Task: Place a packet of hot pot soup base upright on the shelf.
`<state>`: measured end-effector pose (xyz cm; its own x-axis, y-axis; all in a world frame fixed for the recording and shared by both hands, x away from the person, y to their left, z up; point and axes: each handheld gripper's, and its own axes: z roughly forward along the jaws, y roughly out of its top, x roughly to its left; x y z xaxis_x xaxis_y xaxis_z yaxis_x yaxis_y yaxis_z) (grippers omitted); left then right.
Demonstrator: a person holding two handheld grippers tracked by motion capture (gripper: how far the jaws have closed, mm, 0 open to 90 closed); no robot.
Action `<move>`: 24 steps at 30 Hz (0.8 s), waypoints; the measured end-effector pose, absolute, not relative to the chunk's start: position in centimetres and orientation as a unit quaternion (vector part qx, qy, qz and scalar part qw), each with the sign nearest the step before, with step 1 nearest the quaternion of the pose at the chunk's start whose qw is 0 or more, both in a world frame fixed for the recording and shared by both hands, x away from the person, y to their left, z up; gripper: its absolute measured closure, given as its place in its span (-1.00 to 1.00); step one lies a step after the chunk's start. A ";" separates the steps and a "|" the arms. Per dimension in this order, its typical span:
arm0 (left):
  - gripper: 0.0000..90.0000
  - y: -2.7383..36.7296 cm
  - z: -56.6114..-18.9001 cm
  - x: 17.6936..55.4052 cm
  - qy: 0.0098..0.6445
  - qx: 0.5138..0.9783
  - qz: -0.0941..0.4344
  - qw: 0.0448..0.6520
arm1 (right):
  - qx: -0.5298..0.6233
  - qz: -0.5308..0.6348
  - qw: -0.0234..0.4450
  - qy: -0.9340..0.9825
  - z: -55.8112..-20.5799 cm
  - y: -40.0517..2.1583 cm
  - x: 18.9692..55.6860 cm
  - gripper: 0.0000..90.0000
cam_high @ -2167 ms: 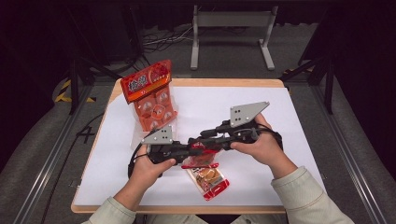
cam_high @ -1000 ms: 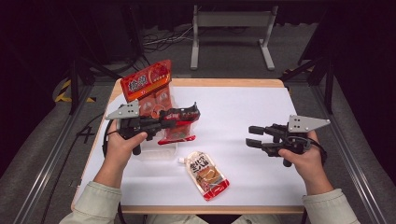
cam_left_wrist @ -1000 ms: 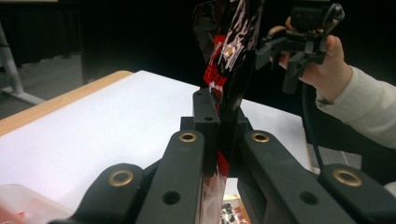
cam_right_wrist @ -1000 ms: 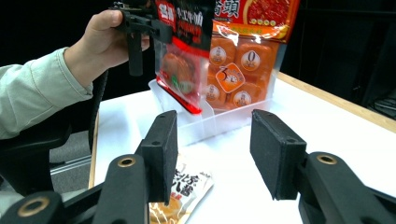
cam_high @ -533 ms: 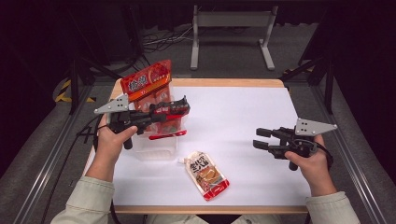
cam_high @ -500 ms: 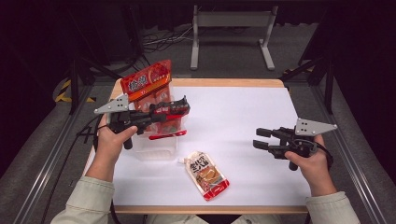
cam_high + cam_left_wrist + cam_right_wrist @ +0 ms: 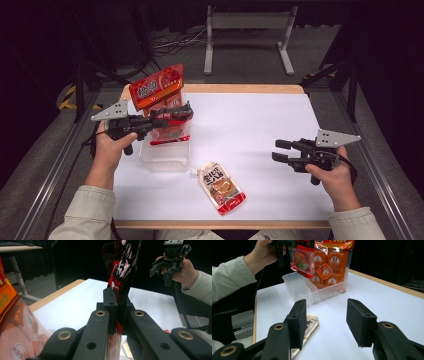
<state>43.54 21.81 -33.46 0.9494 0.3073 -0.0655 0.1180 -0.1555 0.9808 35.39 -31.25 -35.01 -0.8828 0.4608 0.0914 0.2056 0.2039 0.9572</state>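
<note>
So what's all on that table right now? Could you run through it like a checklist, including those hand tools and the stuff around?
Surface: white table with wooden edge, tidy.
Job's things: clear plastic bin; orange snack bag standing in its far end; red packet held above the bin; brown pouch flat on the table near the person.
Clutter: nothing seen.
Grippers: left gripper shut on the red packet; right gripper open, empty, off to the side.
Cables: one trails from each gripper; more lie on the floor behind.
Surroundings: dark room, metal stand beyond the table, rails along both sides.
</note>
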 end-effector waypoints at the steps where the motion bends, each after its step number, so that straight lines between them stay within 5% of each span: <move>1: 0.97 21.8 -33.5 43.6 0.139 0.757 0.074 0.634 | 0.217 0.593 0.108 0.768 -35.1 -31.2 35.4 0.14; 24: 0.97 21.9 -36.3 45.1 0.151 0.776 0.059 0.610 | 0.219 0.596 0.098 0.766 -35.3 -31.3 34.9 0.12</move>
<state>45.13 21.93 -36.34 0.9474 0.3061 -0.0937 0.1634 -0.2104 0.9639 34.86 -31.26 -35.33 -0.8848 0.4523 0.1122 0.2198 0.1925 0.9564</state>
